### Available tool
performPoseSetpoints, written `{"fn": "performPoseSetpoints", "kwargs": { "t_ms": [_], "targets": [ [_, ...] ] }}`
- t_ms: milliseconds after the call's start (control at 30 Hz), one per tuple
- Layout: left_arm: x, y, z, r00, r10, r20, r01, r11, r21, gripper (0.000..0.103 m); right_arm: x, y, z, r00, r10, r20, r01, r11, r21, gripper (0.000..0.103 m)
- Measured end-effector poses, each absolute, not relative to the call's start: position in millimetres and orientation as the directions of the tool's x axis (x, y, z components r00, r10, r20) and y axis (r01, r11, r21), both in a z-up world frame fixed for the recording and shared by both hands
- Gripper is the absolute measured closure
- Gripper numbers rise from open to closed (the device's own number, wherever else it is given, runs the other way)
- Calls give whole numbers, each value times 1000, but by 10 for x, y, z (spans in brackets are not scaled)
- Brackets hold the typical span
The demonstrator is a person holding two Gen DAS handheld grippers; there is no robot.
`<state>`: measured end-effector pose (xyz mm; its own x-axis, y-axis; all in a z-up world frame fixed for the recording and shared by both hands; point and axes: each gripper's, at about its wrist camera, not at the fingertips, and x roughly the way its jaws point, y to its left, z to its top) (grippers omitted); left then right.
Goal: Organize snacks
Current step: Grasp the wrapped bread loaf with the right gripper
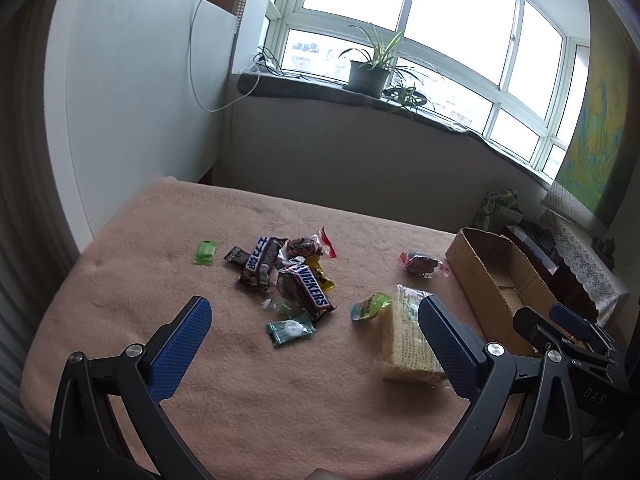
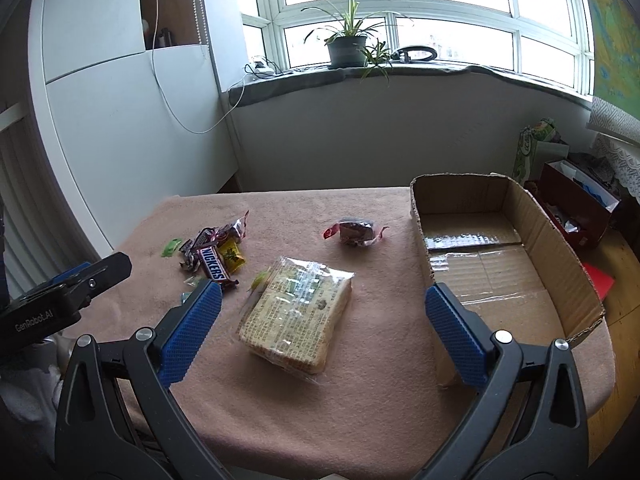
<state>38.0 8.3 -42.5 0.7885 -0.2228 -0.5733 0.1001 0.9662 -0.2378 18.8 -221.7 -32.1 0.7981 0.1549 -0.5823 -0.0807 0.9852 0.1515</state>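
Both claws are held low over the tabletop (image 2: 360,420), spread wide with nothing between the fingers. The left claw (image 1: 314,330) is aimed at a heap of small snacks (image 1: 288,276), two chocolate bars among them. One sandwich pack (image 2: 298,316) lies just ahead of the right claw (image 2: 320,316), one cardboard box (image 2: 560,248) to its right.

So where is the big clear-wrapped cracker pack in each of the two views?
Left wrist view: the cracker pack lies low and right of centre, partly hidden behind the left gripper's right finger.
Right wrist view: the cracker pack lies near the centre, between the open fingers of the right gripper.
Shared landmark: the cardboard box stands to the right of the pack in both views.
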Motion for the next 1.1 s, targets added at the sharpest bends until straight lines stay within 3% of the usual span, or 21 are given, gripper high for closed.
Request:
{"fn": "performPoseSetpoints", "kwargs": {
  "t_ms": [67, 167, 300, 367, 400, 567, 867, 933, 1100],
  "targets": [
    [414, 100, -494, 773, -245, -586, 105, 959, -262, 3, 206, -2192, -369, 785, 185, -592, -101, 980, 172, 2],
    [469, 119, -597, 742, -295, -602, 121, 942, -312, 12, 282, -2179, -464, 751, 240, -615, -128, 967, 222, 16],
    [543, 100, -728, 687, -388, -614, 162, 906, -391, 31, 380, -2171, -622, 710, 284, -644, -133, 952, 274, 22],
    [586, 57, -797, 655, -437, -617, 185, 884, -429, 38, 431, -2171, -696, 685, 308, -660, -135, 944, 301, 34],
    [611, 41, -834, 638, -461, -617, 192, 871, -452, 42, 461, -2170, -734, 673, 322, -666, -136, 939, 317, 35],
    [730, -44, -989, 539, -588, -603, 212, 788, -579, 48, 580, -2174, -891, 631, 354, -690, -126, 925, 359, 45],
    [945, -312, -1182, 440, -635, -635, 230, 764, -604, 58, 748, -2192, -1044, 590, 343, -731, -83, 926, 368, 47],
    [984, -350, -1223, 425, -636, -644, 233, 765, -601, 66, 786, -2205, -1079, 584, 343, -736, -77, 926, 369, 47],
    [1041, -341, -1296, 393, -659, -642, 227, 746, -626, 70, 814, -2204, -1109, 574, 353, -739, -86, 923, 374, 48]
  ]
}}
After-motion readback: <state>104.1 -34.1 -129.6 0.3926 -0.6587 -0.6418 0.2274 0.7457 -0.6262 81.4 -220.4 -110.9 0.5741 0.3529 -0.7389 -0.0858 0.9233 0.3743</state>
